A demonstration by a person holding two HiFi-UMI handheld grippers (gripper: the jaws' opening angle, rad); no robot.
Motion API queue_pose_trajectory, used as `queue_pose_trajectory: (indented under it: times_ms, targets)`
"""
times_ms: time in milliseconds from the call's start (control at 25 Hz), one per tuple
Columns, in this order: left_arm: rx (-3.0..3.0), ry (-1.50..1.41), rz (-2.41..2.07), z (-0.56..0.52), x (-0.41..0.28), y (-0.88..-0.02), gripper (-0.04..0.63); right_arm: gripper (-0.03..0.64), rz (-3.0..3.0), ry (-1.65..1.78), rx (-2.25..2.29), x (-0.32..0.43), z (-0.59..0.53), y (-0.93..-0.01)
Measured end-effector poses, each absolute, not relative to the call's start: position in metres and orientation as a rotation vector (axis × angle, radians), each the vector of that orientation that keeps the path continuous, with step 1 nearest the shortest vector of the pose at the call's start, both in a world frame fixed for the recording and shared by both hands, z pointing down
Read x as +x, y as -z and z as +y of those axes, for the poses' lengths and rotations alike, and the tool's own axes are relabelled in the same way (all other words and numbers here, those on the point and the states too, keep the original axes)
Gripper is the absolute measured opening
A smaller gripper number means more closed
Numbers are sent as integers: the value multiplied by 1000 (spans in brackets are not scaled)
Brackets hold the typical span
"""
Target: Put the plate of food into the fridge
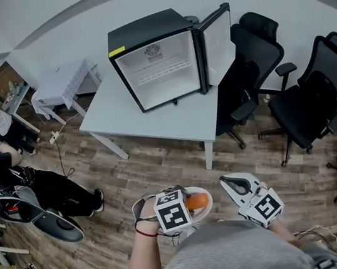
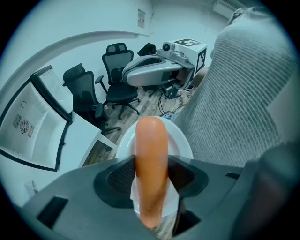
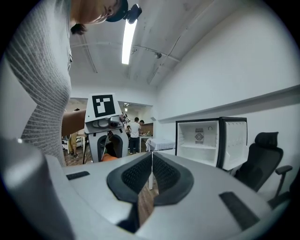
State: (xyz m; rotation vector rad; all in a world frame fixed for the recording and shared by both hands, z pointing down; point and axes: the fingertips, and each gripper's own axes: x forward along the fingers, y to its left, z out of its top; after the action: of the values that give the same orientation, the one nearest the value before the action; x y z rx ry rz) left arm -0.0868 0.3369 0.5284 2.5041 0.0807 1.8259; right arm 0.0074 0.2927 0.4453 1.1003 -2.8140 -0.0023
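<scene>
In the head view, the fridge (image 1: pixel 157 63) stands open on the table (image 1: pixel 153 119), ready, well apart from the plate (image 1: pixel 208 209) held low before the person. The left gripper view shows the left gripper (image 2: pixel 152 180) clamped on the plate's near rim, the sausage (image 2: pixel 151 140) running between its pads, probably for a level carry. In the right gripper view, the right gripper (image 3: pixel 151 165) is closed on nothing, likely spare for the door.
</scene>
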Motion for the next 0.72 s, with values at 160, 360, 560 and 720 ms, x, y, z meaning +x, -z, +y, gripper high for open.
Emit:
queue_pose_trajectory:
  times_ms: [160,360,560,720]
  targets:
    - [2506,-1814,72,341,-76,-528,221,14,-2828,3,1104,19,297,-445]
    - [2508,-1807,64,343,-63,-530,221,14,-2834,10,1170,41,292,-445]
    - [2498,-1801,92,339,-58,-534,221,14,-2817,-7,1174,48,287,-450]
    - [2510,-1802,100,320,-54,-536,221,14,-2804,-19,1185,52,273,-455]
